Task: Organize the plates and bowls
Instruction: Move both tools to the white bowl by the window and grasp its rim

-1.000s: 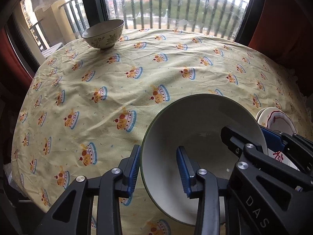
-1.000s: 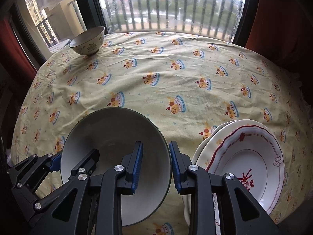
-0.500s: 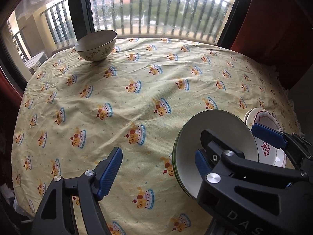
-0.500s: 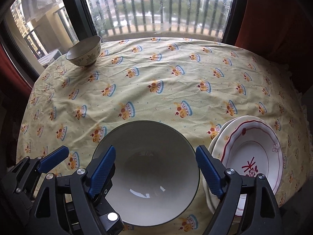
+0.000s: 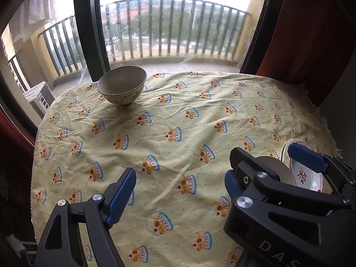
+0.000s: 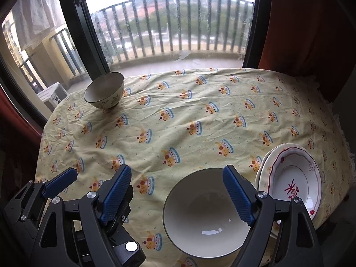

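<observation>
- The left gripper (image 5: 178,191) hangs over the near part of the worktop (image 5: 178,120); its jaws stand wide apart and are opening, with only tablecloth showing between the blue pads.
- The right gripper (image 6: 178,193) is just beside it, jaws spread wide and gripping nothing; in the left wrist view its black body and blue pads cross the lower right corner.
- In the right wrist view the left gripper's black frame and one blue pad fill the lower left corner.
- A large white bowl (image 6: 207,213) sits upright on the cloth at the near edge, below the right gripper; that gripper's right finger overlaps its right rim in the picture, and neither pad presses on it.
- In the left wrist view this bowl is mostly hidden behind the right gripper, with only a grey arc showing.
- Just right of the bowl lies a stack of plates (image 6: 293,178); the top one is white with a wavy red rim and a red mark in its middle, and a cream plate edge shows under it.
- A yellow tablecloth (image 6: 189,115) printed with small cake-like figures covers the whole worktop and is creased in places.
- At the far left corner stands a small cream bowl (image 5: 122,86) with a leaf pattern on its side, upright and well apart from the other dishes.
- Beyond the worktop are a window with a dark frame (image 5: 89,29), a balcony railing (image 5: 175,26), and a dark red curtain (image 5: 311,33) at the right.
</observation>
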`<state>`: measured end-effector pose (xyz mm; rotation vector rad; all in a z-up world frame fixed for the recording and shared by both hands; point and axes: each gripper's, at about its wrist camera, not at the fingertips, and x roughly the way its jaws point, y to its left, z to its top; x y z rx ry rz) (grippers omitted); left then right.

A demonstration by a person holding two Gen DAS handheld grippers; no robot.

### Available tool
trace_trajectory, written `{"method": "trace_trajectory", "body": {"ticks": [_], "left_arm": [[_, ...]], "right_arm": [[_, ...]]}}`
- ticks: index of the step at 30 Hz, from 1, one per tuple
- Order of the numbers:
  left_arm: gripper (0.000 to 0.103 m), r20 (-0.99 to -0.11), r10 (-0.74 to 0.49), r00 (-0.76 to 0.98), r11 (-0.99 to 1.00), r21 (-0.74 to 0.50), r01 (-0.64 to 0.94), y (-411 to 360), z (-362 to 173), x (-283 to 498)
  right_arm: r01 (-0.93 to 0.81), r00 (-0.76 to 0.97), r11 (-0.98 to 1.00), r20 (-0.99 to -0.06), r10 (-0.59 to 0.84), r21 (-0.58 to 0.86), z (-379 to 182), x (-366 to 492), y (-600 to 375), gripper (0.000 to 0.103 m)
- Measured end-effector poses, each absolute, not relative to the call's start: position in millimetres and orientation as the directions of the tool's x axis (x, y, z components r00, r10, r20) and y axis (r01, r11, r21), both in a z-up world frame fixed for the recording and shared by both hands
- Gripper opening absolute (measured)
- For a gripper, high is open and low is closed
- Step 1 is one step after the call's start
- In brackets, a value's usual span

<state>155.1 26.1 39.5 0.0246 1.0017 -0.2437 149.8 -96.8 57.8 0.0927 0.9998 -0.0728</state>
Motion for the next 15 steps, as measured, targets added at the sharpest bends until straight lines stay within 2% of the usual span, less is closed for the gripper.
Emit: {"method": "trace_trajectory", "body": {"ticks": [8, 15], "left_arm": [[0.084, -0.813, -0.143, 0.564, 0.986, -0.069, 0.151, 57.2, 51.6, 176.6], [0.083, -0.814, -0.071, 0.576, 0.997, -0.042, 0.062, 76.3, 45.6, 210.5]], "right_arm": [[0.058, 0.569, 0.998, -0.822, -0.028, 0.006, 73.9, 174.2, -61.4, 0.087], [-0.035, 0.575, 0.999, -0.817, 0.033, 0.015, 69.6, 215.2, -39.8, 0.087]]}}
